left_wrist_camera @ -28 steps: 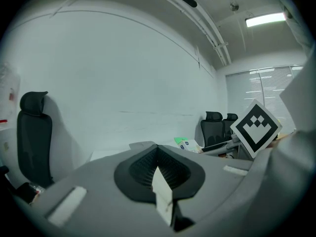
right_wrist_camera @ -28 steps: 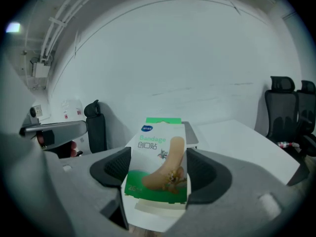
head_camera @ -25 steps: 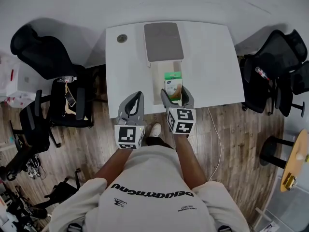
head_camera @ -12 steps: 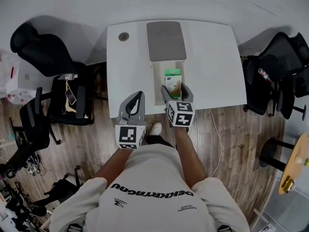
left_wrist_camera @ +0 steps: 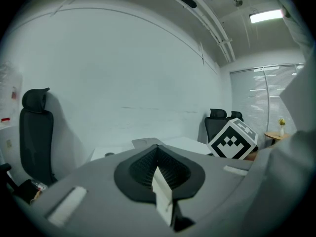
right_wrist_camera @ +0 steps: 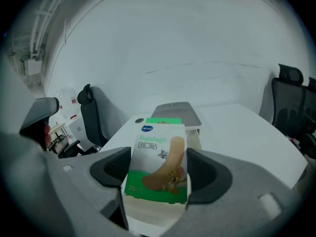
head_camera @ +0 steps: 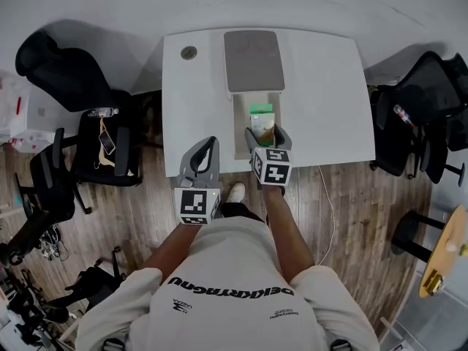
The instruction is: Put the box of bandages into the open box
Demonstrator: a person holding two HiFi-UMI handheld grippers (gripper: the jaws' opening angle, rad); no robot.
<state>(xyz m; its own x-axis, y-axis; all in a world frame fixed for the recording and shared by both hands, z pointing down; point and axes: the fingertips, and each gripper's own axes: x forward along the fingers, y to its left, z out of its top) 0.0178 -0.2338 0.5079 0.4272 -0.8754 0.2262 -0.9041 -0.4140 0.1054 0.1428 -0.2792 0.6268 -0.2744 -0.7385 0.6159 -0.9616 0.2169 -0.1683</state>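
Wood-plank floor, white wall, a white desk (head_camera: 322, 101) pushed up against it. Black office chairs stand on both sides, one by the left edge (head_camera: 66, 72), more to the right (head_camera: 428, 86). A white cable (head_camera: 327, 196) drops from the desk's near right edge onto the floor. A round grommet (head_camera: 189, 52) sits near the far left corner of the desktop.

Open box (head_camera: 239, 123): cream, narrow, lying lengthwise at mid-desk and running from its near edge toward the wall. Its grey lid (head_camera: 253, 61) is folded back flat on the far side.

The person stands at the near edge, seen from above, a claw in each hand.

Right claw (head_camera: 265, 134): clamped on the box of bandages (right_wrist_camera: 159, 162). The two dark pads press its left and right sides. The pack stands upright, printed face toward the claw's camera, with green bands at top and bottom and a plaster picture in the middle. From above, it sits inside the open box's outline, in the near half, between the cream walls. Whether its bottom touches the floor of the open box I cannot tell.

Left claw (left_wrist_camera: 158, 152): tips together, nothing between them. It hangs at the desk's near edge, to the left of the open box and apart from it, pointing toward the wall.
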